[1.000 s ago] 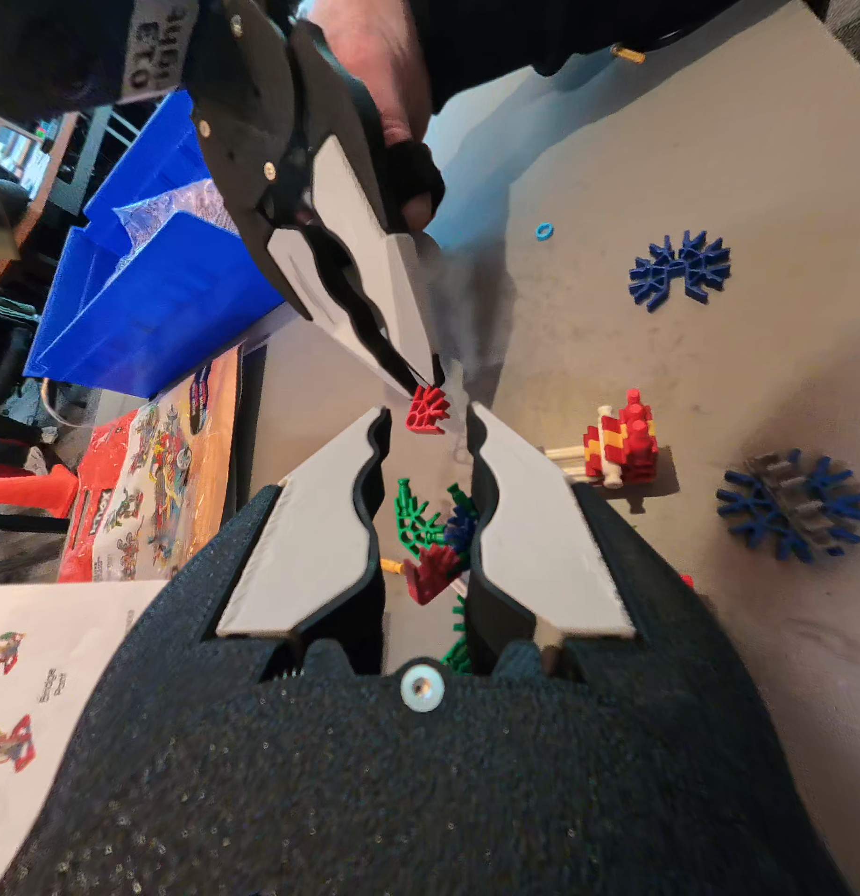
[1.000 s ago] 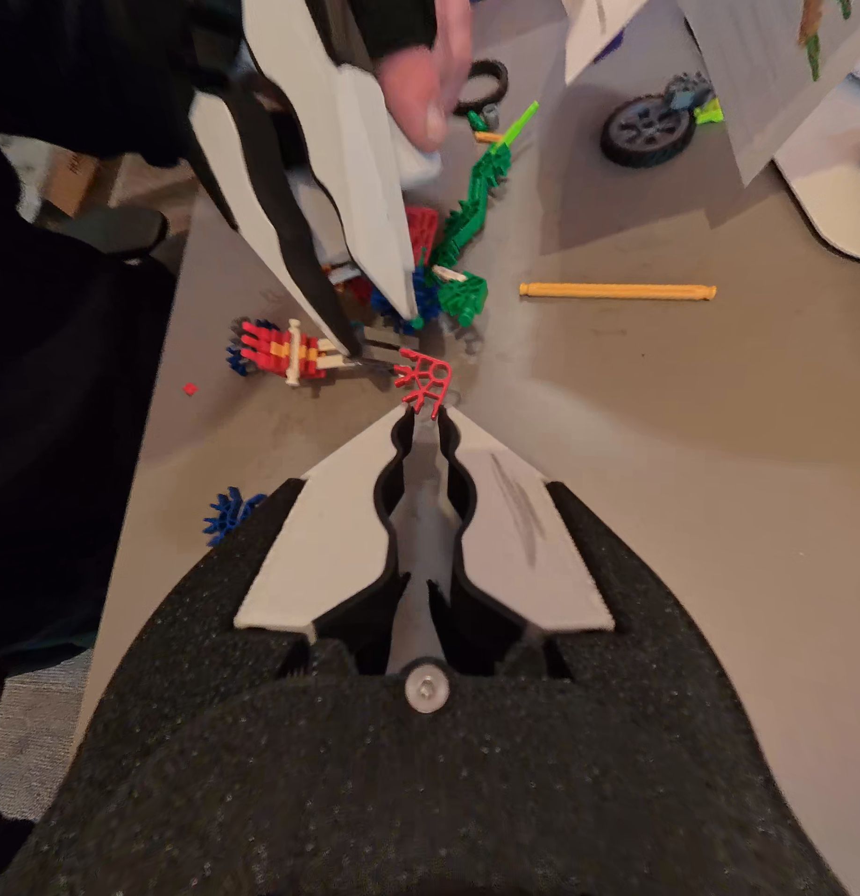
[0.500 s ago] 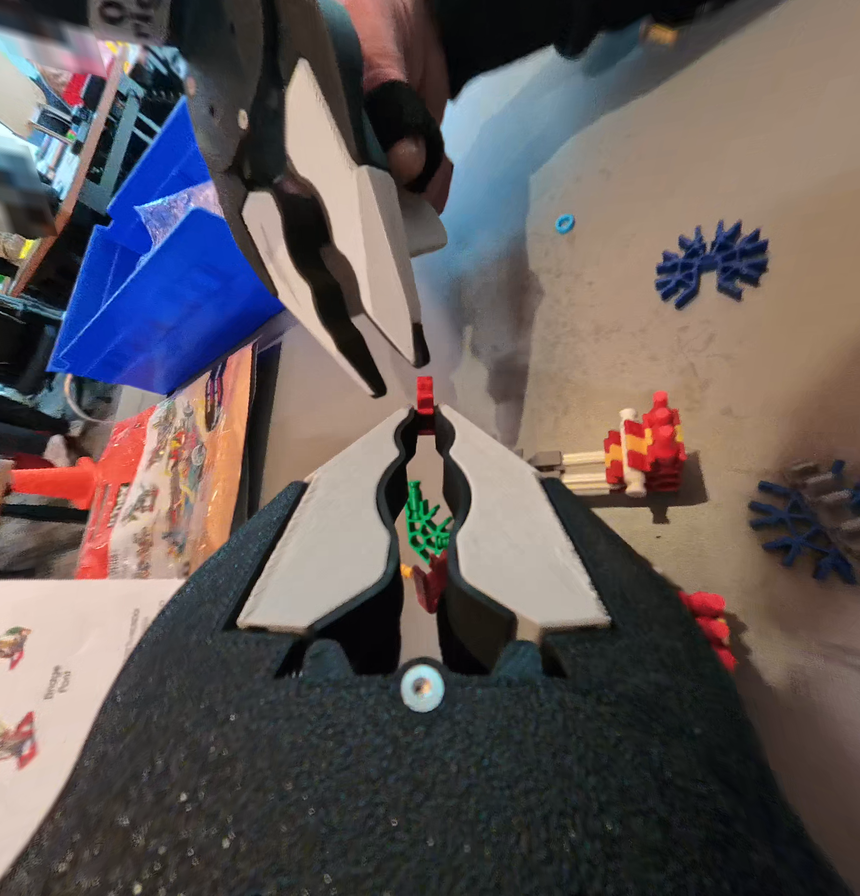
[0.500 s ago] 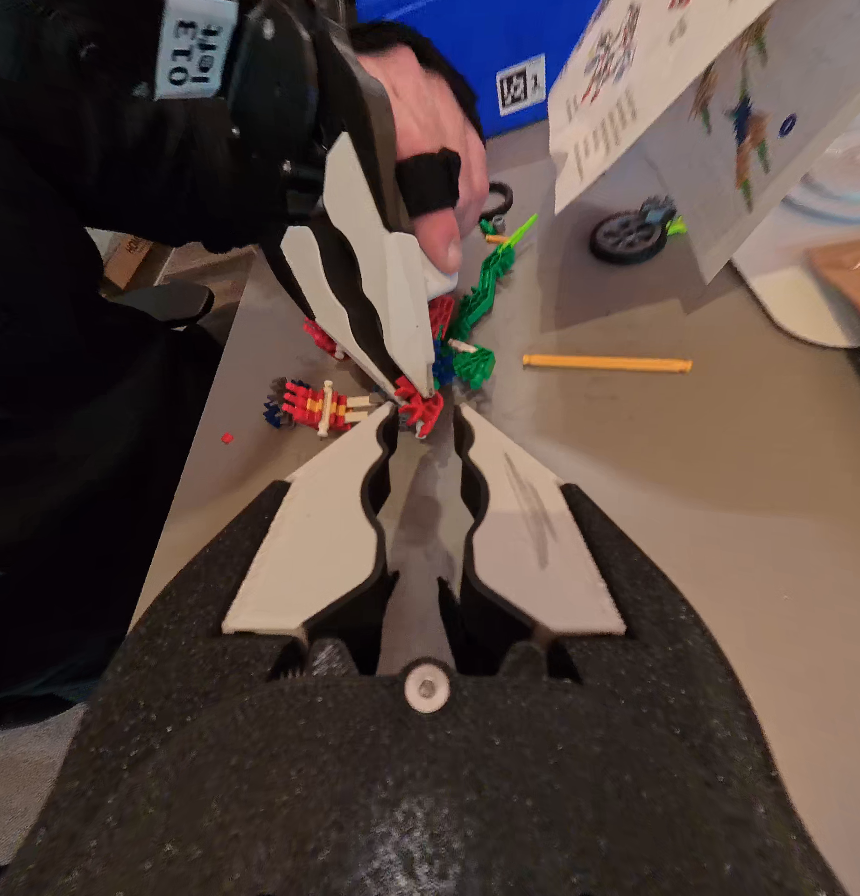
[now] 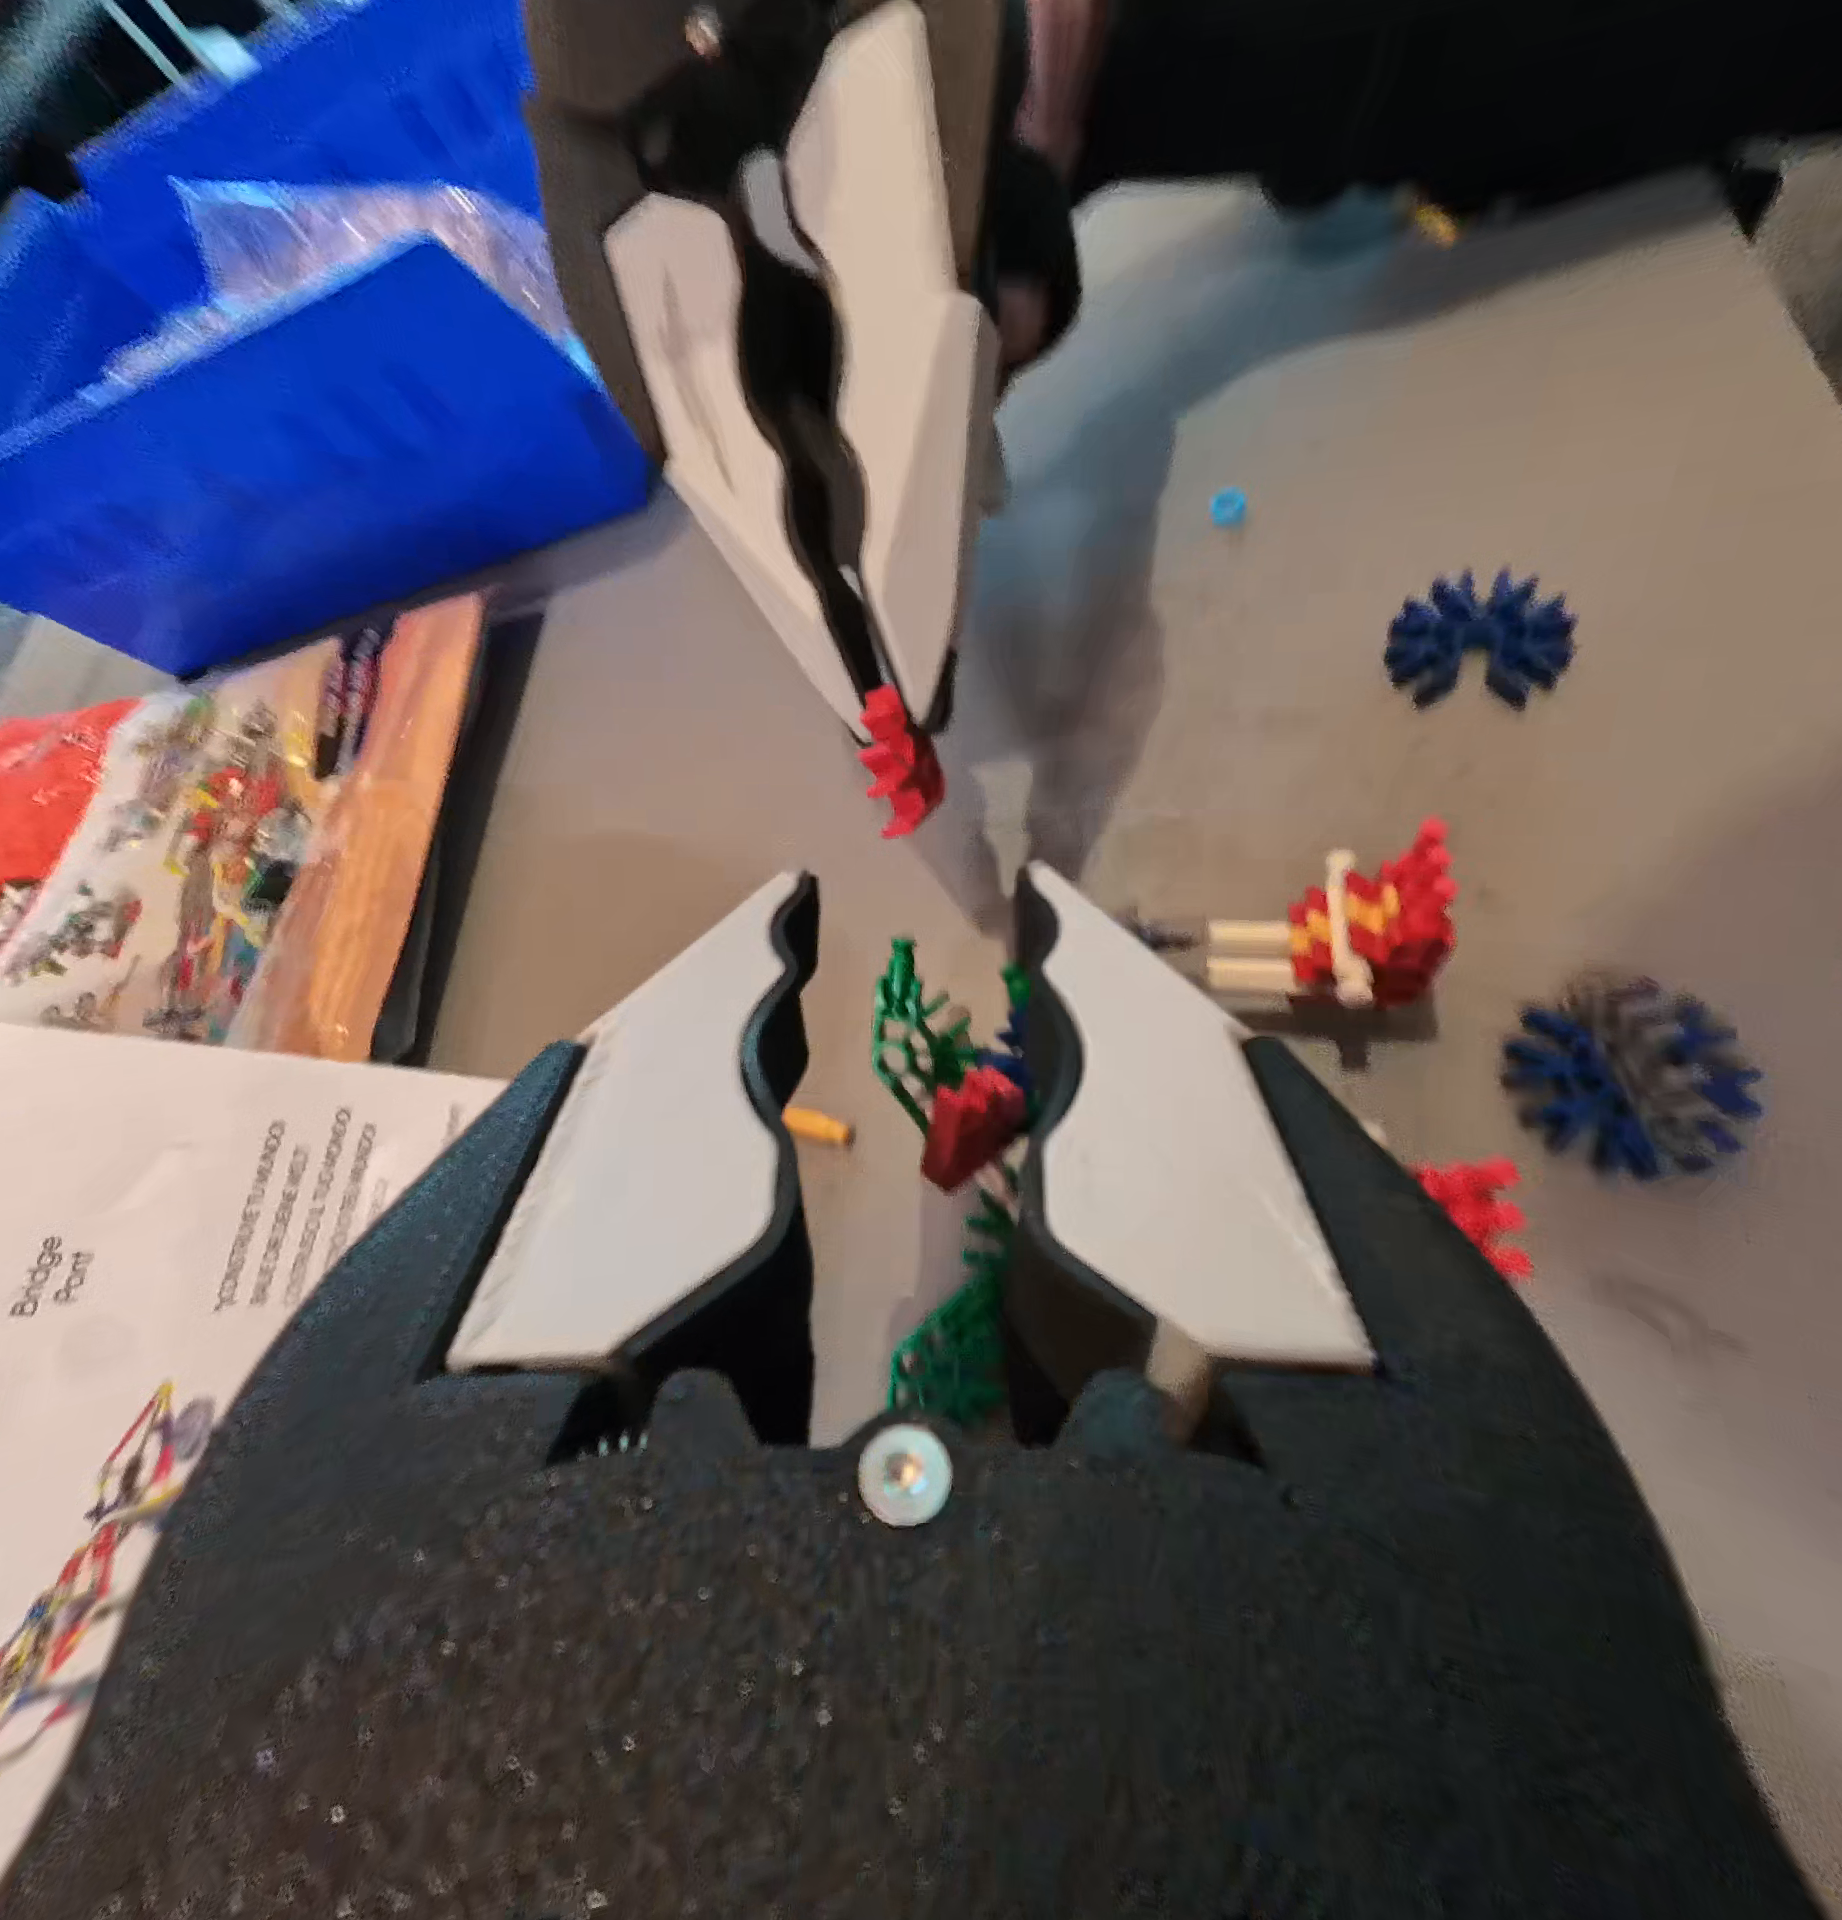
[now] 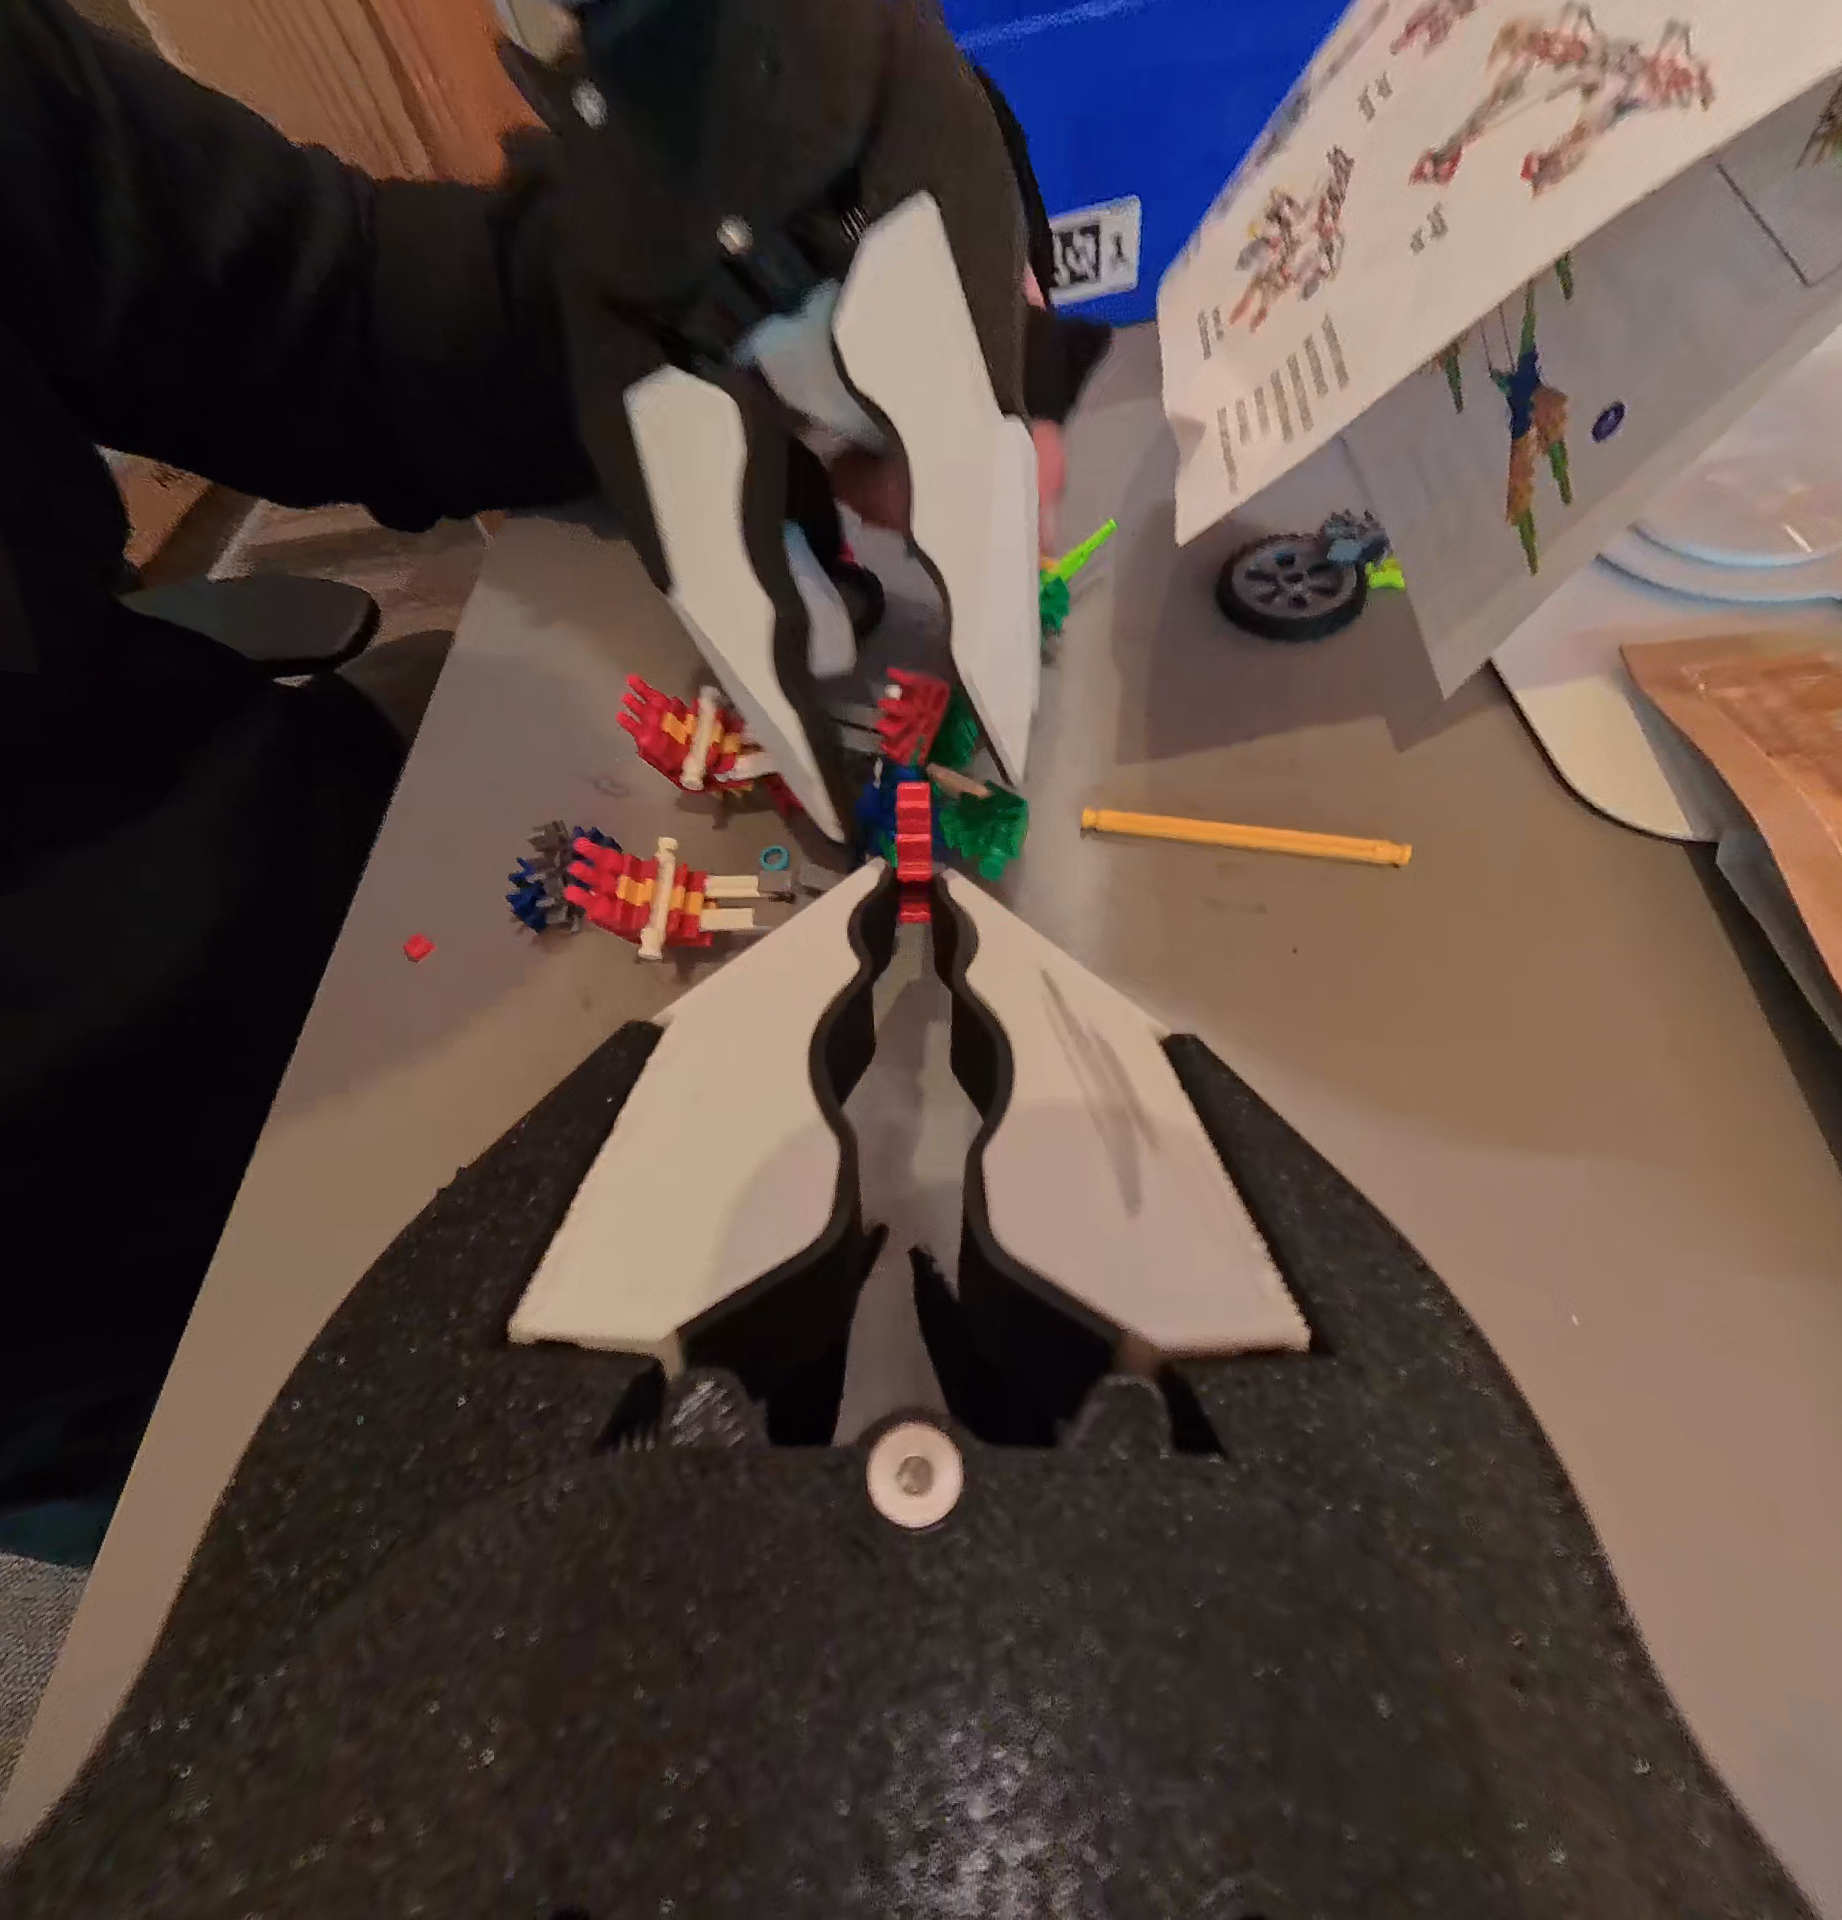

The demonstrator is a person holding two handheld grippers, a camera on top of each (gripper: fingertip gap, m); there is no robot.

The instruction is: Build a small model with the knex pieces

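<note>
My right gripper is shut on a small red connector, held edge-on at its fingertips above the grey table. In the left wrist view the right gripper comes down from the top with the red connector in its tips. My left gripper is open and empty, just below that piece. Between its fingers lies a green, blue and red assembly on the table. The left gripper also shows open in the right wrist view, above this assembly.
A red, yellow and white assembly, blue connectors, a blue and grey cluster and red pieces lie right. A blue bin, toy box and instruction sheet lie left. A yellow rod and wheel lie beyond. My left and right fingertips are right by each other. The yellow rod is about 10 cm from my left fingertips.
The red connector went from my right gripper to my left, then back to my right, now held edge-on. My left gripper has opened and my right has shut.
</note>
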